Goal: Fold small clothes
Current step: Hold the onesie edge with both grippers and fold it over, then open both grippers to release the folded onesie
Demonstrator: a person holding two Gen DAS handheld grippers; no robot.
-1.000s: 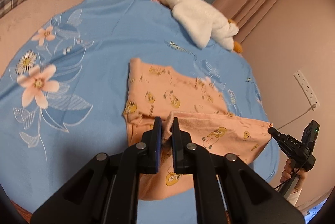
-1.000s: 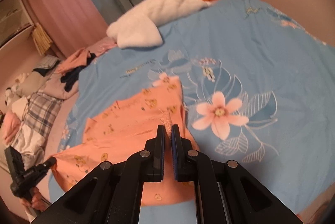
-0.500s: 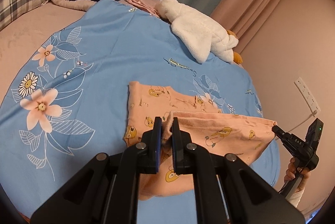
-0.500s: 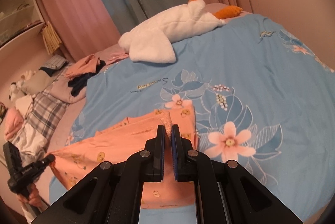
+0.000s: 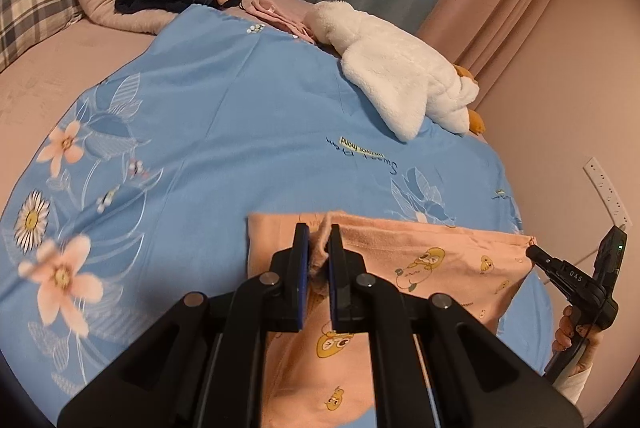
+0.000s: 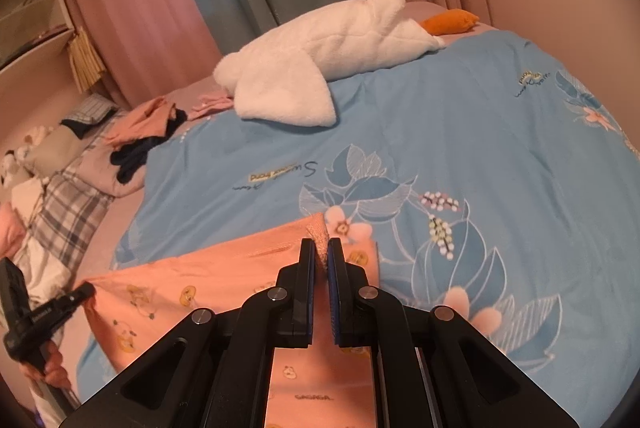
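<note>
Left gripper (image 5: 318,242) and right gripper (image 6: 322,256) each pinch a corner of the peach shirt (image 5: 432,268), stretched above the quilt (image 5: 240,116). Keep both corners level and taut, then lay the edge down square toward the plush goose (image 5: 400,84).

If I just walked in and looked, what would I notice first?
Probably the big white goose plush with orange feet, lying at the far end of the blue flowered quilt. Closer in, a peach garment with little cartoon prints is stretched above the quilt, the left gripper and right gripper each with jaws shut on an edge of it.
</note>
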